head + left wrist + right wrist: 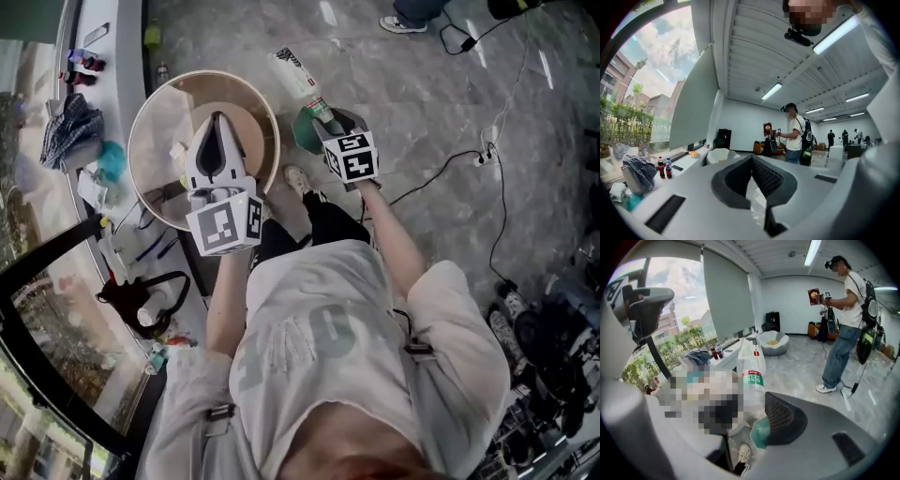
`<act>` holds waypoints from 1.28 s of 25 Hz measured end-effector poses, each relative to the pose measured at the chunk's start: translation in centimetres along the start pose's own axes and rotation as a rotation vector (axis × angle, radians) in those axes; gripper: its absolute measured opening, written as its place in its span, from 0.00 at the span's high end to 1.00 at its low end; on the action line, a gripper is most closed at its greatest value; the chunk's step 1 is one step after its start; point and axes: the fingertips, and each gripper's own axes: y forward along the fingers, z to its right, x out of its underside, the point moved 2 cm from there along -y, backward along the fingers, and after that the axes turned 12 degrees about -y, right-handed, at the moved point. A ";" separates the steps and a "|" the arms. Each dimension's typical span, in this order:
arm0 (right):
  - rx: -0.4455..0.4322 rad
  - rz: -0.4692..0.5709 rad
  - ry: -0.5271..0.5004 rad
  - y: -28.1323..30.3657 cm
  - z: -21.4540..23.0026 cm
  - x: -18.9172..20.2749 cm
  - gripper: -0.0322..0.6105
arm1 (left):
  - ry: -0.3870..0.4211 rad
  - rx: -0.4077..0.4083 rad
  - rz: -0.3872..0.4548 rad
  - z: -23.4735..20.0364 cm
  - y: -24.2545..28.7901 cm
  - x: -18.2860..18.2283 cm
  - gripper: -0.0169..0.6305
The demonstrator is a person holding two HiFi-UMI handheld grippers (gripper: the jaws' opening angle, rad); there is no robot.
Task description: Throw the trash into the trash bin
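The trash bin (150, 122) is round and tan with a clear liner, and it stands on the floor beside the counter. My left gripper (217, 122) hangs over its opening, jaws closed to a point with nothing between them; the left gripper view shows the tips (752, 159) meeting. My right gripper (323, 114) is just right of the bin's rim, shut on a clear plastic bottle (298, 77) with a green label. In the right gripper view the bottle (752, 366) sticks out past the jaws (749, 397). A green object (305, 134) shows under that gripper; I cannot tell what it is.
A white counter (103, 84) runs along the left with a checked cloth (70, 127), small bottles (82, 64) and a black bag (141, 300). Cables (487, 159) cross the grey floor at the right. Another person (843, 315) stands farther off, near a white bowl-shaped bin (772, 342).
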 end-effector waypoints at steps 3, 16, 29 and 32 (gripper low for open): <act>0.004 -0.131 0.047 1.2 2.7 6.2 0.68 | 0.005 0.012 -0.053 2.0 2.5 2.8 0.95; -0.106 -0.566 0.123 8.0 5.0 22.2 0.67 | 0.001 -0.026 -0.251 3.8 6.6 12.2 0.95; -0.143 -0.630 0.133 10.7 4.9 23.5 0.67 | -0.004 -0.054 -0.275 2.3 7.1 14.2 0.95; -0.101 -0.579 0.132 11.2 4.7 22.4 0.67 | -0.008 -0.053 -0.272 1.8 6.9 14.1 0.95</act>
